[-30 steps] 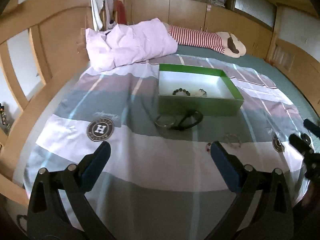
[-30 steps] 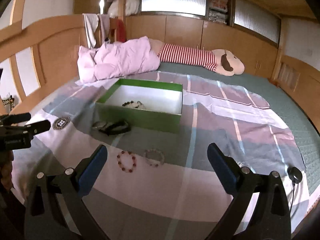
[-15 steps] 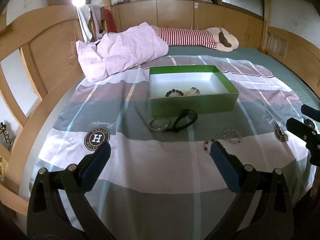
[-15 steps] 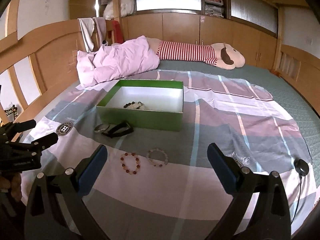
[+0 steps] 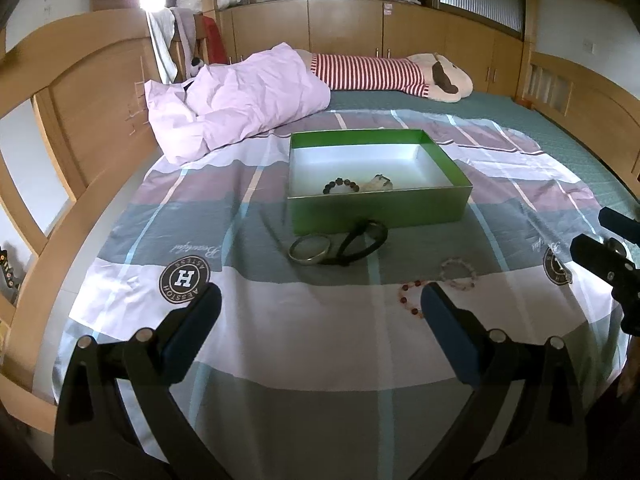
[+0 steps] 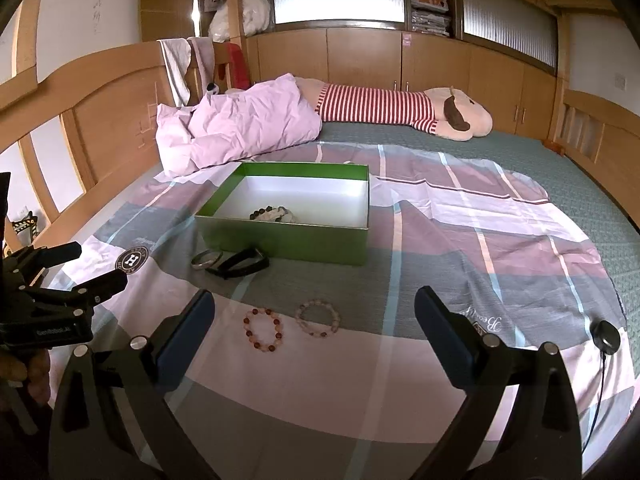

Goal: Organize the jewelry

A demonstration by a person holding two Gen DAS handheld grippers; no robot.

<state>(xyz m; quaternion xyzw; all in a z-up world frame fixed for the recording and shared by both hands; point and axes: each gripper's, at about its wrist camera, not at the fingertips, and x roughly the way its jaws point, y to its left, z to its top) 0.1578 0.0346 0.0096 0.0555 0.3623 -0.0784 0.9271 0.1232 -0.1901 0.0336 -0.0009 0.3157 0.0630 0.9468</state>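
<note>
A green box (image 5: 378,208) (image 6: 280,240) with a white inside sits mid-bed and holds a dark bead bracelet (image 5: 340,185) and a pale piece (image 5: 378,183). In front of it lie a silver bangle (image 5: 310,250) (image 6: 206,259) and a black band (image 5: 360,242) (image 6: 240,263). Nearer lie a red bead bracelet (image 6: 264,329) (image 5: 408,298) and a pale bead bracelet (image 6: 319,318) (image 5: 459,273). My left gripper (image 5: 318,312) is open and empty above the sheet. My right gripper (image 6: 314,314) is open and empty, above the two bead bracelets.
A pink quilt (image 5: 240,100) and a striped plush toy (image 5: 392,76) lie at the head of the bed. Wooden bed rails (image 5: 80,92) run along the left and right. A small black round device on a cord (image 6: 606,338) lies at the right edge.
Both grippers have drawn back and tilted up a little, so the box and jewelry sit lower and farther in view. Nothing was picked up or moved.
</note>
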